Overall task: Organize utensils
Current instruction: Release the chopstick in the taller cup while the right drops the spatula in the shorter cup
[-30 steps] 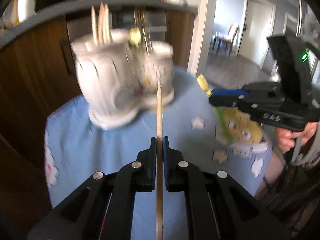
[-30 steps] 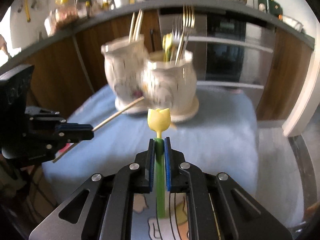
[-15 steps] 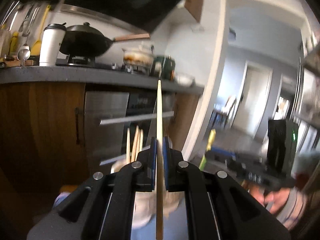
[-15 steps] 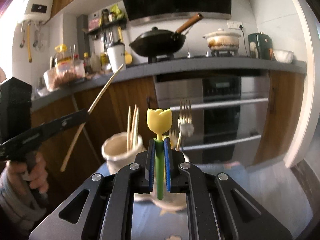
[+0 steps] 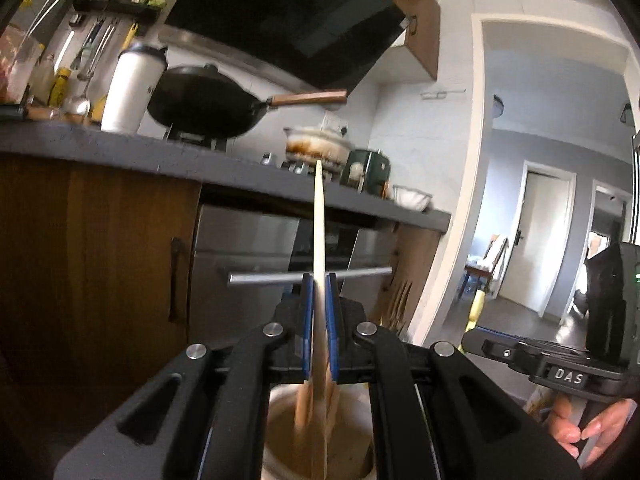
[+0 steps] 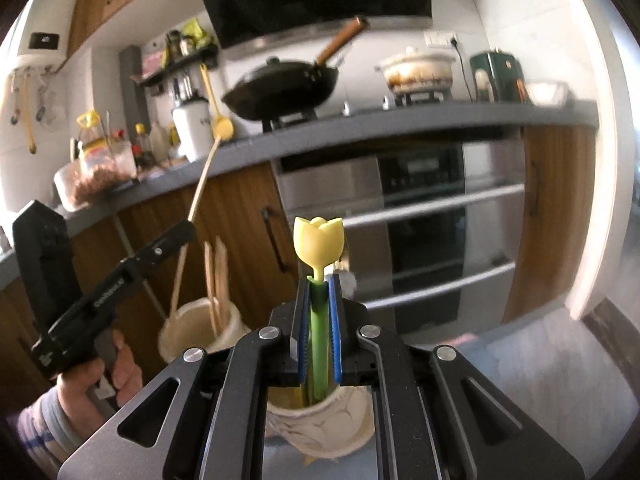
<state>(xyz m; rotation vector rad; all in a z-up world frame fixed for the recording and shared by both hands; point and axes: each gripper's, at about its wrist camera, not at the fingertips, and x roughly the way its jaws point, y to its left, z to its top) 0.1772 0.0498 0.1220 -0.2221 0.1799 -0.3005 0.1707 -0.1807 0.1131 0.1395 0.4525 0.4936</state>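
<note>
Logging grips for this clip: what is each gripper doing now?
Left gripper: closed on a wooden chopstick.
Right gripper: closed on a tulip-topped utensil.

The left claw [image 5: 319, 334] is black with blue pads and holds a pale wooden chopstick [image 5: 319, 240]. The utensil [image 6: 319, 258] has a yellow tulip top and a green stem. The holder [image 6: 192, 330] is cream. The worktop [image 6: 400, 124] is dark grey.

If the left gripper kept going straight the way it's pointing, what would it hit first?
Probably the stainless oven door with its metal bar handle, dead ahead of the left gripper; depth is unclear, and its wooden chopstick would touch first.
</note>
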